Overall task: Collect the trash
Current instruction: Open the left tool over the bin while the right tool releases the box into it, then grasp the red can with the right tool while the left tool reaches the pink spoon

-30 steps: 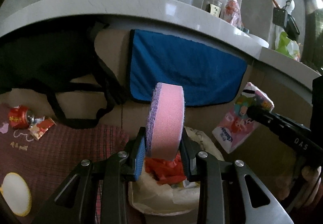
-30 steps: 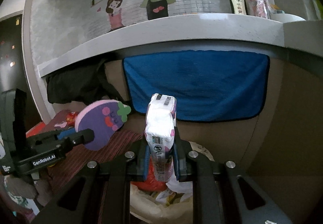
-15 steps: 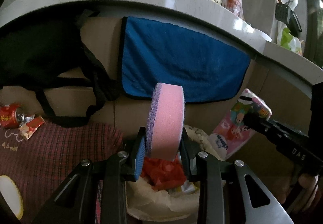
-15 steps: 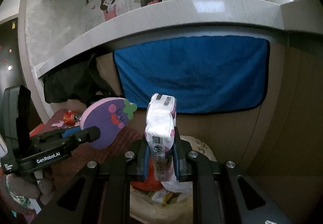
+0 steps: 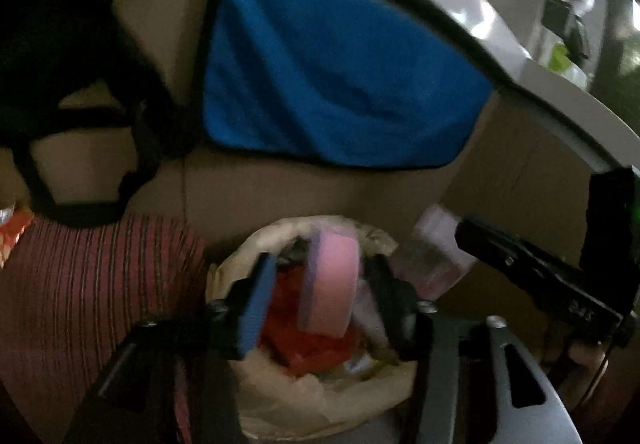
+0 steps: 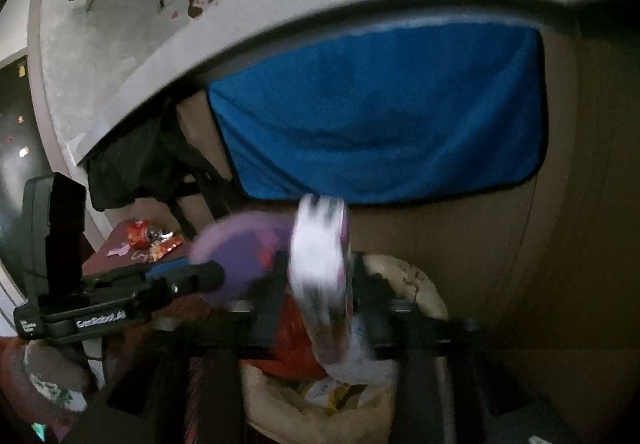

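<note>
The pink sponge [image 5: 330, 286] stands on edge between the jaws of the left gripper [image 5: 320, 296], which have just been opening. A gap shows between it and the blue left pad; whether it still touches the right jaw is lost to blur. It hangs over the mouth of the trash bag [image 5: 320, 400], above red wrappers [image 5: 308, 344] already inside.

The tissue pack [image 6: 322, 280] sits upright between the jaws of the right gripper [image 6: 316, 296], which have also just been opening. Dark gaps show on both sides of the pack, so the pads no longer press it. It too is above the bag's mouth [image 6: 416, 284].

The bag's rim is crumpled and nearly ringed by the two grippers. To its left lies a striped red cloth [image 5: 92, 292], touching or just beside the rim. Behind the bag rises a brown panel [image 5: 248, 187] with a blue towel [image 5: 340, 83] hanging down it, its lower hem clear of the bag. A white counter edge [image 6: 320, 7] overhangs the towel. A red can [image 6: 138, 234] lies well apart, far left on the cloth.
</note>
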The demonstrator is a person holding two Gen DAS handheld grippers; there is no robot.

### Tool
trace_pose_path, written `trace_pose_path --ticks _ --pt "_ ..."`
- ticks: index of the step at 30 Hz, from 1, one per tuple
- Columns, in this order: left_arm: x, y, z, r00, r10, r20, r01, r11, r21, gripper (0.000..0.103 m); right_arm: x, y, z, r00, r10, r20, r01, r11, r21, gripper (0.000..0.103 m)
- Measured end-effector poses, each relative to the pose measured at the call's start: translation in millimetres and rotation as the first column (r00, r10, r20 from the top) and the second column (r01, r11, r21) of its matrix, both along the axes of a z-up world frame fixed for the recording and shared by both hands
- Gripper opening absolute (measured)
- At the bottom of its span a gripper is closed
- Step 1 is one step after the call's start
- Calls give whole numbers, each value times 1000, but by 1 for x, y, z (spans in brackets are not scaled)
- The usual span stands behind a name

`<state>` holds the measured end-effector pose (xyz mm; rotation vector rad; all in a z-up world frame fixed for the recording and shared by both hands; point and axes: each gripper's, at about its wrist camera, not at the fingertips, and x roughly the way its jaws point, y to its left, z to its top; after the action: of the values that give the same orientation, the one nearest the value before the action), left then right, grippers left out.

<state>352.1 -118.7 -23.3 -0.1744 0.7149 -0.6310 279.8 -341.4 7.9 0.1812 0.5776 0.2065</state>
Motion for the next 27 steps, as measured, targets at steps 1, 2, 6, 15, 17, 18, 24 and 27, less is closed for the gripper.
trace_pose_path --ticks 1,2,6,15,17,18,24,27 --pt "1 4 -2 1000 11 -8 -11 1000 -3 55 1 -1 -5 1000 0 -10 0 1000 6 54" --pt "2 8 -4 1000 21 -14 -21 1000 -3 56 1 -1 -8 1000 -6 -20 6 1000 4 54" --pt "-2 26 1 998 60 -3 -60 998 -15 56 -1 -3 -11 999 -23 -31 23 1000 -10 54" --pt "-38 94 28 975 187 122 -194 980 46 56 -13 23 0 1000 11 -7 -11 999 -37 54" --pt "-45 117 31 964 226 137 -235 970 55 56 -17 42 6 999 34 22 -33 998 -53 54" --pt "-47 128 32 959 245 141 -254 966 52 56 -18 50 8 998 44 33 -42 997 -58 54" --pt "-69 218 44 912 378 158 -386 922 20 56 -26 126 26 984 145 106 -134 985 -109 61" --pt "-81 266 41 883 442 155 -450 893 15 56 -24 171 28 971 223 89 -211 969 -131 63"
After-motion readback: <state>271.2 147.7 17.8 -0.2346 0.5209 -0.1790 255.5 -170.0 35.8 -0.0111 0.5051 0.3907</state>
